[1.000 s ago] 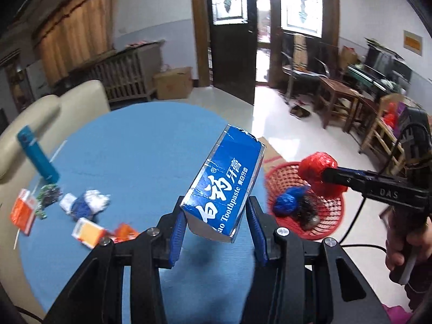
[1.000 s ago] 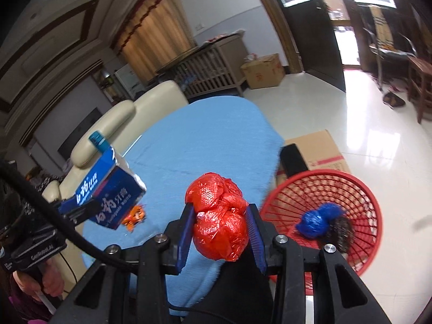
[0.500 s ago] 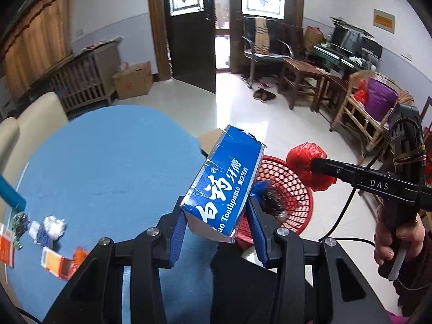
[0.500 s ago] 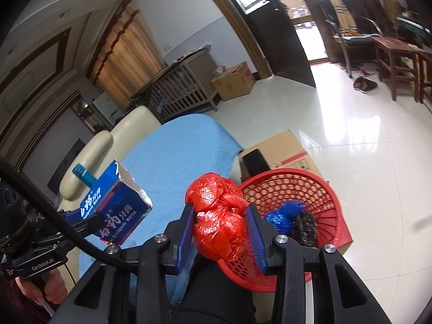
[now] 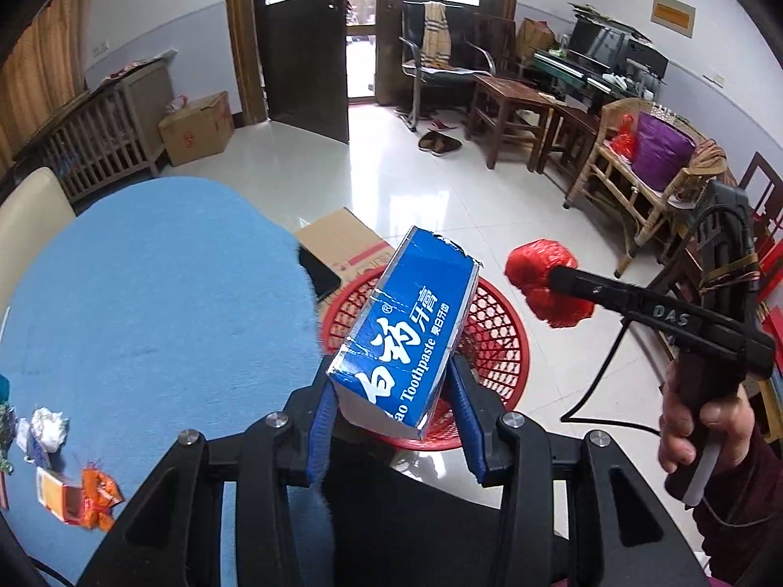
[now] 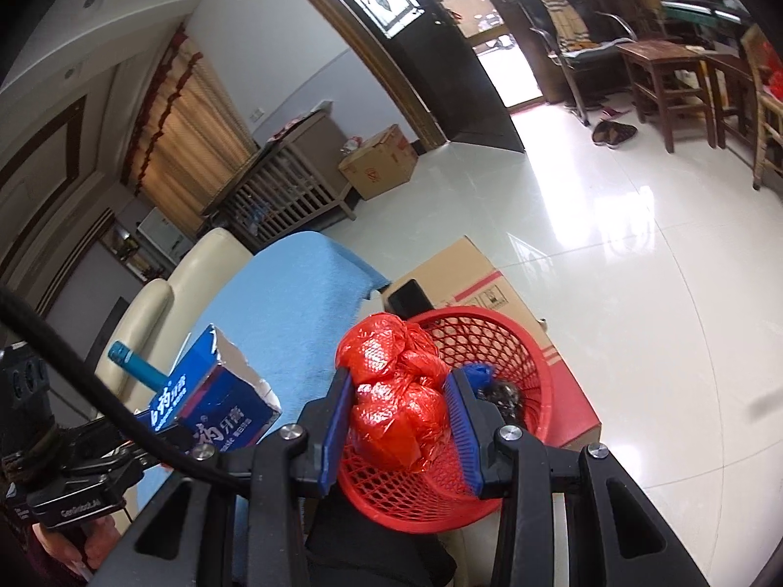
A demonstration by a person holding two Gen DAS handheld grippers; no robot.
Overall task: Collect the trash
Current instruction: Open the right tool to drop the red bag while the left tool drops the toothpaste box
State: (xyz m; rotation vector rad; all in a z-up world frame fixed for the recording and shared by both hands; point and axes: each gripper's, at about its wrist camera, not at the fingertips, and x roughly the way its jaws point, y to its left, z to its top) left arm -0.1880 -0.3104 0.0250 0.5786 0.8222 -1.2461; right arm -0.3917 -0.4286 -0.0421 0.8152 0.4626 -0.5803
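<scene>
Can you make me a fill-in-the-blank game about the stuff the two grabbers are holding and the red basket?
1. The left gripper holds a blue ____ box.
2. The right gripper squeezes a crumpled plastic bag that is ____ in colour.
3. The red basket sits on a ____ box.
4. The cloth on the table is ____.

Missing words: toothpaste; red; cardboard; blue

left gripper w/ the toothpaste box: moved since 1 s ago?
Yes. The left gripper has carried the toothpaste box off the blue table to over the red basket.
</scene>
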